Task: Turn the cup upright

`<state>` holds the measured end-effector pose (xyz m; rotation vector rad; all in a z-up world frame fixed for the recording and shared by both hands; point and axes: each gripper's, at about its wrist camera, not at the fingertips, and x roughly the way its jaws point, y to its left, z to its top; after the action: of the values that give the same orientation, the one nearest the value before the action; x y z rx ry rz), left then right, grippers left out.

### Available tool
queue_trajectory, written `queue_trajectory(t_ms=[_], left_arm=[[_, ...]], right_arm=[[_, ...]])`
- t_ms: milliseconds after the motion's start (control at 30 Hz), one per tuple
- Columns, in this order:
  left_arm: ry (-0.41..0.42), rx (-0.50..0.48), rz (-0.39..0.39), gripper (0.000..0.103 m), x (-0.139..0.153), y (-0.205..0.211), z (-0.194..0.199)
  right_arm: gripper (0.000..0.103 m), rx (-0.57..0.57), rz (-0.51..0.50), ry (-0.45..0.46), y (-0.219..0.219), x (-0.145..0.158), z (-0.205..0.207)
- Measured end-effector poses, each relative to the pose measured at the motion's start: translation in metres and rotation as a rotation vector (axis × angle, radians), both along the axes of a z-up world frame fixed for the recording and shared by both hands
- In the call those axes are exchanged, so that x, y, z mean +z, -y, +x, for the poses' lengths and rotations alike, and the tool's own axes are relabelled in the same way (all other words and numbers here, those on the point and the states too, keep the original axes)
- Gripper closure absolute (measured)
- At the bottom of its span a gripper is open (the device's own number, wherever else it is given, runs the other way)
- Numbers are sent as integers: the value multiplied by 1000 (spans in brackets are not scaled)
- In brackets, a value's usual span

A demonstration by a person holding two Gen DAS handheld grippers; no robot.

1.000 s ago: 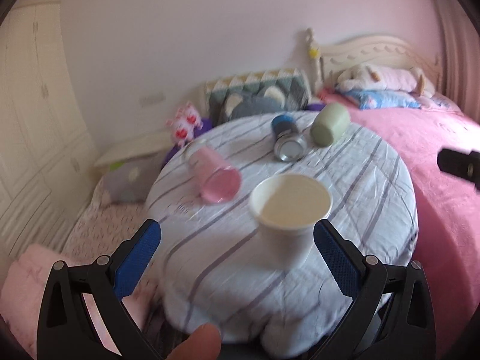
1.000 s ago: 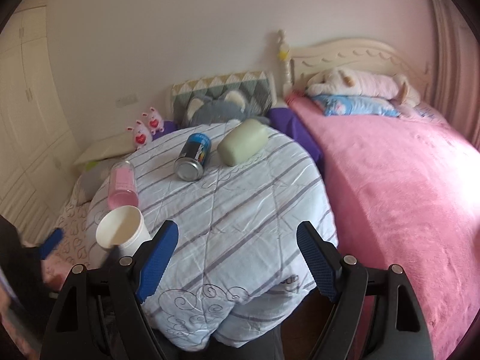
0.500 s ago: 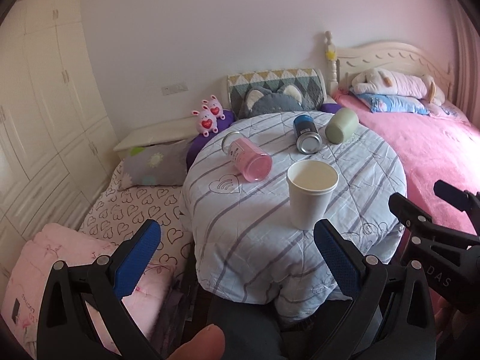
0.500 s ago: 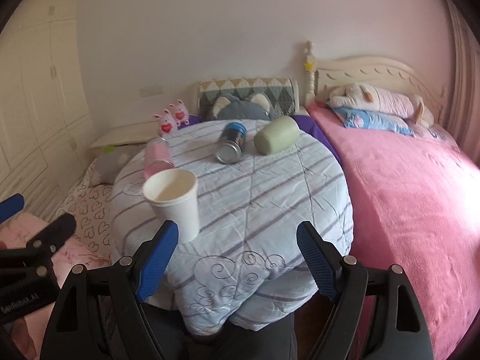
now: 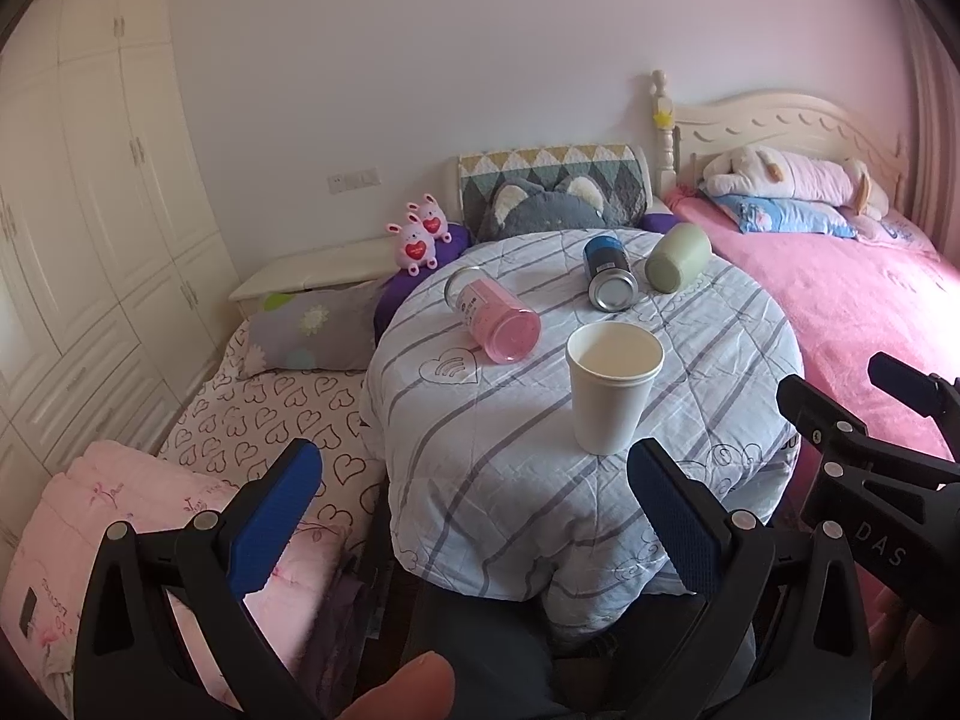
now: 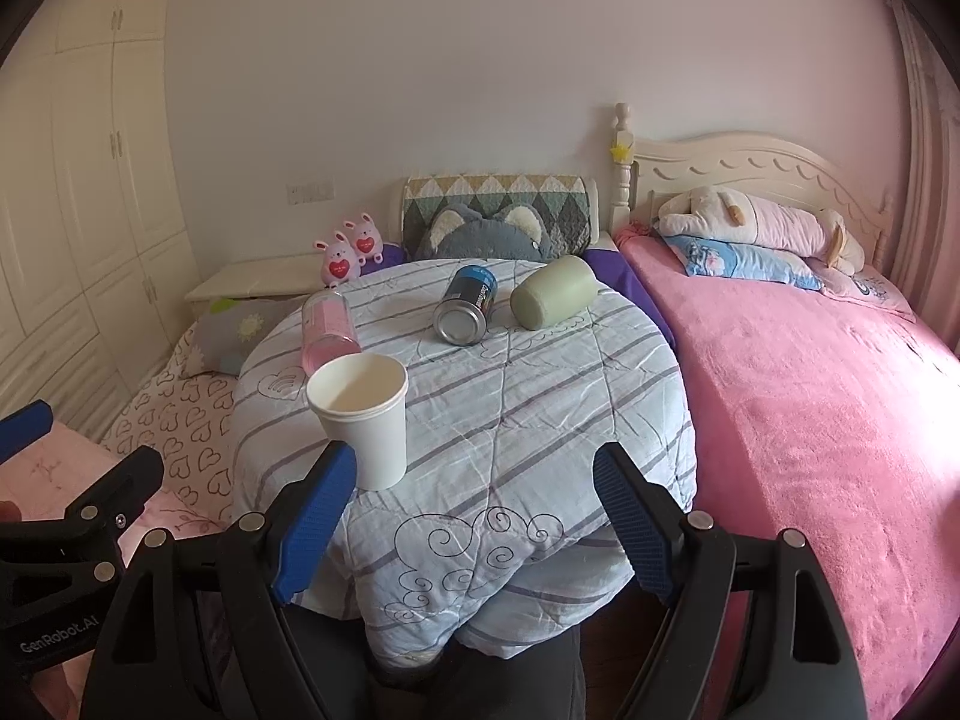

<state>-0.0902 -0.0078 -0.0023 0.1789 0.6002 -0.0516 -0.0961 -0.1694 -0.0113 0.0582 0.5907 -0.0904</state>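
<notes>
From my left wrist, my left gripper (image 5: 474, 510) is hanging wide open and empty, short of the table (image 5: 720, 324), where the white paper cup (image 5: 612, 387) is standing upright. From my right wrist, my right gripper (image 6: 474, 516) is gaping empty too, the cup (image 6: 363, 417) sitting ahead-left.

The quilt (image 6: 540, 420) is concealing the desk beneath entirely. The can (image 6: 465, 306) label is reading too small. The frame edge is cropping the wardrobe (image 5: 78, 210).
</notes>
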Motion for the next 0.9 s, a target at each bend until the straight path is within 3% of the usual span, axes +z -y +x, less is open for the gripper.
queue_trajectory(t_ms=[900], left_arm=[[-16, 0, -12, 0, -5, 8, -2]], right_arm=[[21, -2, 17, -11, 6, -2, 1]])
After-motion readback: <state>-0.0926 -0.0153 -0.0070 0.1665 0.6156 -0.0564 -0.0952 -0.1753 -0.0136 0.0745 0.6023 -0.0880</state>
